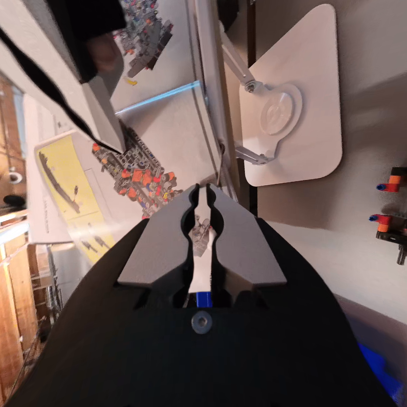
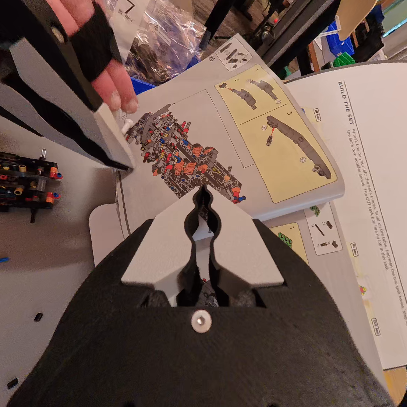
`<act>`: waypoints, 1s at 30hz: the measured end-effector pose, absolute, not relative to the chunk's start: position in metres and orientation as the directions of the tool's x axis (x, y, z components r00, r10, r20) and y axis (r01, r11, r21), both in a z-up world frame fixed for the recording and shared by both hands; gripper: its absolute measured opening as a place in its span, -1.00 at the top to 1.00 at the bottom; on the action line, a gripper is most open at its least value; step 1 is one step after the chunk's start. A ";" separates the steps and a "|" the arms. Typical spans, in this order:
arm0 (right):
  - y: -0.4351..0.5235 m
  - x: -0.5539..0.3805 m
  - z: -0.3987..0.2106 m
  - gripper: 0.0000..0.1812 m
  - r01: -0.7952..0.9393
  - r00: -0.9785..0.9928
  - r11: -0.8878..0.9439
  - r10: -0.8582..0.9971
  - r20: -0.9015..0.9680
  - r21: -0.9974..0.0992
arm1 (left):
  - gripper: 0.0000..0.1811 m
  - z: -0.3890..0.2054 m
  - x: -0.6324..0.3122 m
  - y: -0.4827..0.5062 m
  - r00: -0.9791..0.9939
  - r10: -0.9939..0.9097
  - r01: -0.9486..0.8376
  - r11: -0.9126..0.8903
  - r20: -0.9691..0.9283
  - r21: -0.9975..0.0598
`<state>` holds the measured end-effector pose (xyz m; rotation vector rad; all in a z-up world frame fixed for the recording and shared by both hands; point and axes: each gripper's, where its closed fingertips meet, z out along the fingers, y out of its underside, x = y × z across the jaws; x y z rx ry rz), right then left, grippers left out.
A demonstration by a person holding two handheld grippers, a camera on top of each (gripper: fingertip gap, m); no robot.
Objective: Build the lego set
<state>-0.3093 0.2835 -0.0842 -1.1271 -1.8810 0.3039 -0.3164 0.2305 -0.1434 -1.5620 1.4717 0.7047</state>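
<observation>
Both claws work on the instruction booklet (image 2: 198, 136), which lies open on the counter (image 2: 55, 275) with a raised page showing a coloured build diagram and yellow step panels. The right claw (image 2: 203, 187) is clenched on the near edge of that page, its grey fingers (image 2: 167, 242) pressed together with paper caught between them. The left claw (image 1: 202, 187) is likewise nearly closed, pinching a thin white sheet edge that runs down between its fingers. In the right wrist view the left claw shows at upper left, held by a hand (image 2: 103, 72) in a black strap. The partly built lego model (image 2: 28, 182), black with orange, red and blue pins, sits on the counter just left of the booklet. A white lamp base (image 1: 290, 99) stands beside it.
</observation>
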 end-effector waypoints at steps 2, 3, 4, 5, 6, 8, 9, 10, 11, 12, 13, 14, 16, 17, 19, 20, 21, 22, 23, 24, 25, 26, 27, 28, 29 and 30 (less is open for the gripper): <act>0.283 -0.309 -0.084 1.00 0.578 -0.196 0.558 0.804 0.562 -0.596 | 0.98 -0.145 -0.314 0.231 0.140 -0.517 -0.976 0.073 -0.844 -0.207; 0.283 -0.309 -0.084 1.00 0.577 -0.199 0.557 0.805 0.559 -0.597 | 0.98 -0.145 -0.314 0.229 0.154 -0.542 -0.972 0.067 -0.826 -0.225; 0.283 -0.309 -0.085 1.00 0.577 -0.202 0.556 0.807 0.556 -0.598 | 0.93 -0.144 -0.313 0.225 0.168 -0.566 -0.967 0.064 -0.807 -0.246; 0.283 -0.309 -0.085 1.00 0.576 -0.204 0.557 0.807 0.554 -0.599 | 0.87 -0.143 -0.313 0.221 0.186 -0.588 -0.961 0.057 -0.787 -0.270; 0.283 -0.309 -0.085 1.00 0.574 -0.206 0.558 0.807 0.554 -0.599 | 0.81 -0.145 -0.314 0.216 0.210 -0.623 -0.955 0.032 -0.753 -0.294; 0.284 -0.309 -0.085 1.00 0.571 -0.208 0.558 0.808 0.551 -0.602 | 0.76 -0.152 -0.326 0.214 0.239 -0.649 -0.957 -0.033 -0.723 -0.287; 0.284 -0.309 -0.085 1.00 0.570 -0.208 0.556 0.810 0.549 -0.605 | 0.77 -0.158 -0.331 0.213 0.236 -0.656 -0.961 -0.049 -0.717 -0.271; 0.284 -0.310 -0.086 1.00 0.569 -0.207 0.554 0.812 0.546 -0.608 | 0.77 -0.160 -0.331 0.215 0.245 -0.647 -0.958 -0.046 -0.722 -0.283; 0.285 -0.310 -0.087 1.00 0.571 -0.205 0.551 0.814 0.544 -0.609 | 0.84 -0.159 -0.331 0.217 0.254 -0.630 -0.955 -0.045 -0.734 -0.292; 0.285 -0.311 -0.088 1.00 0.572 -0.204 0.548 0.816 0.541 -0.610 | 1.00 -0.156 -0.333 0.220 0.264 -0.602 -0.955 -0.054 -0.754 -0.291; 0.285 -0.311 -0.088 1.00 0.575 -0.201 0.546 0.816 0.541 -0.610 | 1.00 -0.155 -0.333 0.221 0.268 -0.595 -0.954 -0.058 -0.758 -0.293; 0.286 -0.312 -0.088 1.00 0.578 -0.197 0.545 0.815 0.544 -0.607 | 1.00 -0.156 -0.334 0.220 0.275 -0.587 -0.954 -0.067 -0.761 -0.293; 0.286 -0.312 -0.089 1.00 0.585 -0.193 0.546 0.812 0.552 -0.599 | 1.00 -0.160 -0.332 0.216 0.279 -0.579 -0.955 -0.080 -0.766 -0.287; 0.287 -0.312 -0.090 1.00 0.590 -0.191 0.546 0.810 0.555 -0.595 | 1.00 -0.162 -0.331 0.215 0.294 -0.571 -0.951 -0.092 -0.766 -0.296; 0.286 -0.313 -0.090 1.00 0.592 -0.192 0.547 0.810 0.555 -0.593 | 1.00 -0.164 -0.330 0.212 0.344 -0.545 -0.935 -0.120 -0.765 -0.335; 0.286 -0.313 -0.090 1.00 0.594 -0.190 0.542 0.812 0.552 -0.594 | 1.00 -0.165 -0.328 0.211 0.371 -0.532 -0.924 -0.129 -0.762 -0.359; 0.286 -0.313 -0.090 1.00 0.595 -0.185 0.536 0.817 0.547 -0.599 | 1.00 -0.166 -0.327 0.209 0.399 -0.516 -0.913 -0.141 -0.758 -0.384; 0.286 -0.313 -0.090 1.00 0.597 -0.180 0.530 0.820 0.543 -0.603 | 1.00 -0.167 -0.325 0.208 0.421 -0.498 -0.903 -0.148 -0.758 -0.404; 0.286 -0.313 -0.090 1.00 0.598 -0.176 0.528 0.820 0.544 -0.603 | 1.00 -0.169 -0.323 0.206 0.441 -0.481 -0.893 -0.153 -0.758 -0.422; 0.285 -0.313 -0.090 1.00 0.598 -0.175 0.530 0.819 0.547 -0.601 | 1.00 -0.171 -0.321 0.206 0.459 -0.463 -0.884 -0.155 -0.759 -0.440; 0.285 -0.313 -0.090 1.00 0.599 -0.175 0.532 0.816 0.551 -0.598 | 1.00 -0.175 -0.320 0.206 0.470 -0.446 -0.878 -0.154 -0.762 -0.452; 0.285 -0.313 -0.090 1.00 0.600 -0.175 0.533 0.815 0.553 -0.596 | 1.00 -0.178 -0.319 0.206 0.481 -0.436 -0.873 -0.154 -0.761 -0.463; 0.285 -0.312 -0.090 1.00 0.601 -0.173 0.532 0.815 0.552 -0.596 | 1.00 -0.178 -0.319 0.206 0.483 -0.421 -0.872 -0.148 -0.768 -0.467; 0.285 -0.312 -0.090 1.00 0.602 -0.170 0.529 0.816 0.552 -0.597 | 0.88 -0.177 -0.317 0.204 0.473 -0.423 -0.876 -0.129 -0.773 -0.465; 0.285 -0.312 -0.089 1.00 0.603 -0.167 0.527 0.818 0.551 -0.600 | 0.78 -0.167 -0.315 0.202 0.484 -0.403 -0.866 -0.090 -0.777 -0.492; 0.285 -0.312 -0.089 1.00 0.602 -0.166 0.525 0.819 0.549 -0.602 | 0.75 -0.153 -0.309 0.198 0.515 -0.400 -0.837 -0.043 -0.758 -0.546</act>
